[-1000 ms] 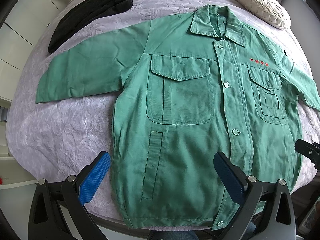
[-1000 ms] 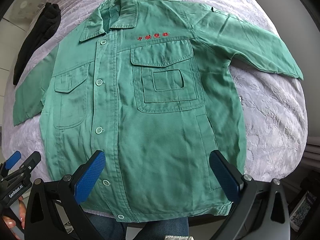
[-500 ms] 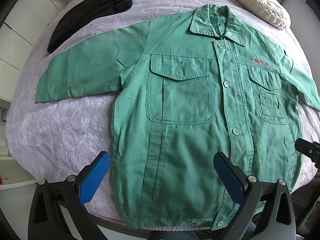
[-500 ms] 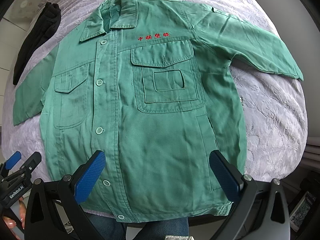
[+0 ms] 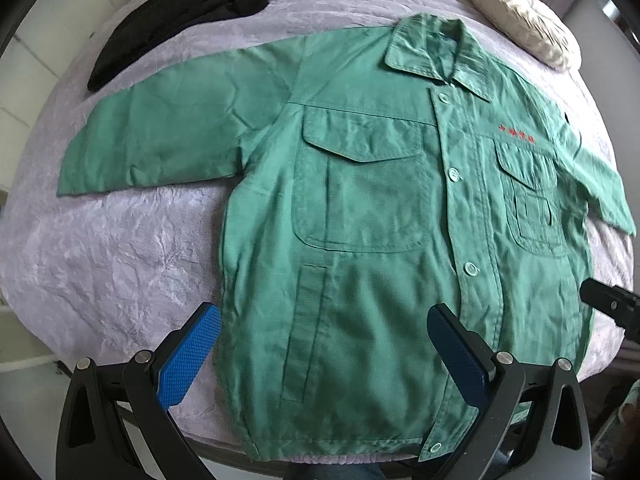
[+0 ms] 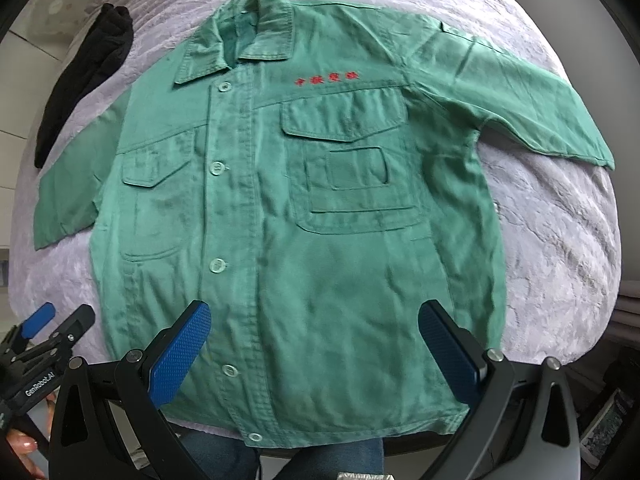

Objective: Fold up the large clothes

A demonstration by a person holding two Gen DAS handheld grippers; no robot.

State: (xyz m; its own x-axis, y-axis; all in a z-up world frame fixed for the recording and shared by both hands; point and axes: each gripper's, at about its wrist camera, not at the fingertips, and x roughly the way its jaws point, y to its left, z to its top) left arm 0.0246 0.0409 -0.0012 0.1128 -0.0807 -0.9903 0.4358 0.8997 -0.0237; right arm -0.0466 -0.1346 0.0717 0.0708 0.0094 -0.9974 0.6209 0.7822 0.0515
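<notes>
- Green work jacket [image 5: 360, 240] lies flat, front up, buttoned, on the lilac bedspread [image 5: 120, 264]; collar at the far side, hem at the near edge, both sleeves spread outward.
- Left gripper [image 5: 324, 356]: jaws wide apart, holding nothing, hovering over the hem on the jacket's left half. One blue pad [image 5: 188, 360] sits over bare bedspread just outside the side seam, the other over the fabric near the button placket.
- Right gripper [image 6: 314, 354]: same story, wide open and empty, over the hem on the other half, straddling the lower placket button [image 6: 229, 371].
- Change vs the last second: basically none in layout. Jacket, sleeves and pads sit where they were. Only difference is slight motion blur in both wrist views now, so I read both hands as just starting to move.
- Meaning: no fold made yet; task is at the very start, jacket already laid out.
- Likely next: pinch a side edge or sleeve and bring it toward the centre. Can't tell which from here.
- Clutter: black garment [image 5: 180, 12] and cream cushion [image 5: 520, 20] at the far edge, well apart from the jacket body.
</notes>
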